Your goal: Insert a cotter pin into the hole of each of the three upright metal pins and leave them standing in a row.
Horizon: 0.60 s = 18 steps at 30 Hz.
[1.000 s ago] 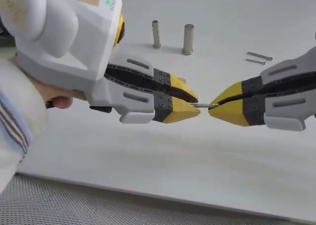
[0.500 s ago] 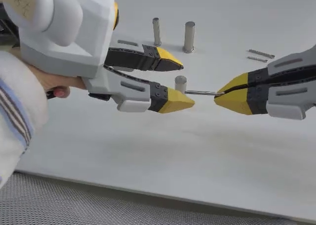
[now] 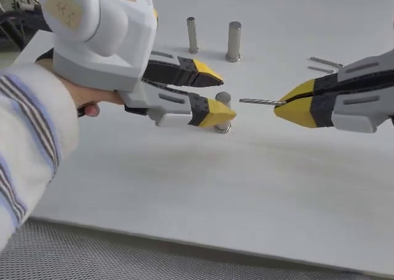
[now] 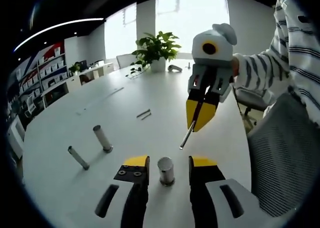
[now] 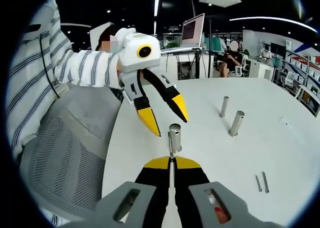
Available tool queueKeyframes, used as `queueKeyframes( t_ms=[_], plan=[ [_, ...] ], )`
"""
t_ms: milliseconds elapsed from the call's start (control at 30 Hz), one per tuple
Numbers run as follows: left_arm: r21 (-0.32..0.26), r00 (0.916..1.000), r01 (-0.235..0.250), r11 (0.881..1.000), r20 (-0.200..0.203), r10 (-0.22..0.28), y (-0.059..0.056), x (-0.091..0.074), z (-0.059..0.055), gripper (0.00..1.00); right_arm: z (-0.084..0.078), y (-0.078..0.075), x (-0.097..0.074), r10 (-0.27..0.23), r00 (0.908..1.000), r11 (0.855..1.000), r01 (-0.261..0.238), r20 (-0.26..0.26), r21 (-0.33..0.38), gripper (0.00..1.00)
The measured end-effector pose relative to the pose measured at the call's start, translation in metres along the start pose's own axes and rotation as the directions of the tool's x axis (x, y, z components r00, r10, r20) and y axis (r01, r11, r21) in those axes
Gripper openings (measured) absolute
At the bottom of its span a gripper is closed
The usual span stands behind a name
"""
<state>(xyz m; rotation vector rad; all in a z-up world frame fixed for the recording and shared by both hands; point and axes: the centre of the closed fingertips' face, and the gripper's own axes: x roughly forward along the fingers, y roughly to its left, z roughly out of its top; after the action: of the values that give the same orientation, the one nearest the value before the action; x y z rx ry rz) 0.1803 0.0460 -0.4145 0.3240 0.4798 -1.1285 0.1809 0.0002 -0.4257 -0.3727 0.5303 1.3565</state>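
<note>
Right claw point(image 3: 278, 103) clamps one cotter pin point(image 3: 258, 101); left claw point(image 3: 228, 98) gapes around one of three metal pins point(image 4: 165, 171).

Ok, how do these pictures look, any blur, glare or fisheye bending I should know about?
Head view: soft, even light, only faint shadows on the white table, and the cotter pin reads sharp. Left gripper view: heavy fisheye bending, the window blown out, the near metal pin crisp. Right gripper view: the same bending, and the ceiling light strip glares.
</note>
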Motion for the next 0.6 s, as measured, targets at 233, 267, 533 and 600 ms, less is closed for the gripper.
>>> queueKeyframes(
  t_ms=[233,267,533,600],
  plan=[
    [-0.018,1.0,0.003,1.0,0.006,-0.003,0.01,0.017,-0.001,0.23,-0.002,-0.003,0.006,0.003,1.0,1.0,-0.002,-0.009,0.02,0.0],
    [-0.021,1.0,0.004,1.0,0.007,-0.004,0.009,0.017,-0.001,0.22,-0.002,-0.003,0.006,0.004,1.0,1.0,-0.003,-0.008,0.021,0.0],
    [-0.034,0.9998,0.011,0.999,0.015,-0.01,0.009,0.022,0.001,0.15,-0.001,-0.005,0.011,0.017,0.9998,1.0,-0.017,-0.005,0.022,0.0],
    [-0.031,0.9998,0.012,0.999,0.014,-0.012,0.009,0.023,0.001,0.15,-0.002,-0.004,0.012,0.021,0.9998,0.999,-0.021,-0.005,0.024,0.0]
  ],
)
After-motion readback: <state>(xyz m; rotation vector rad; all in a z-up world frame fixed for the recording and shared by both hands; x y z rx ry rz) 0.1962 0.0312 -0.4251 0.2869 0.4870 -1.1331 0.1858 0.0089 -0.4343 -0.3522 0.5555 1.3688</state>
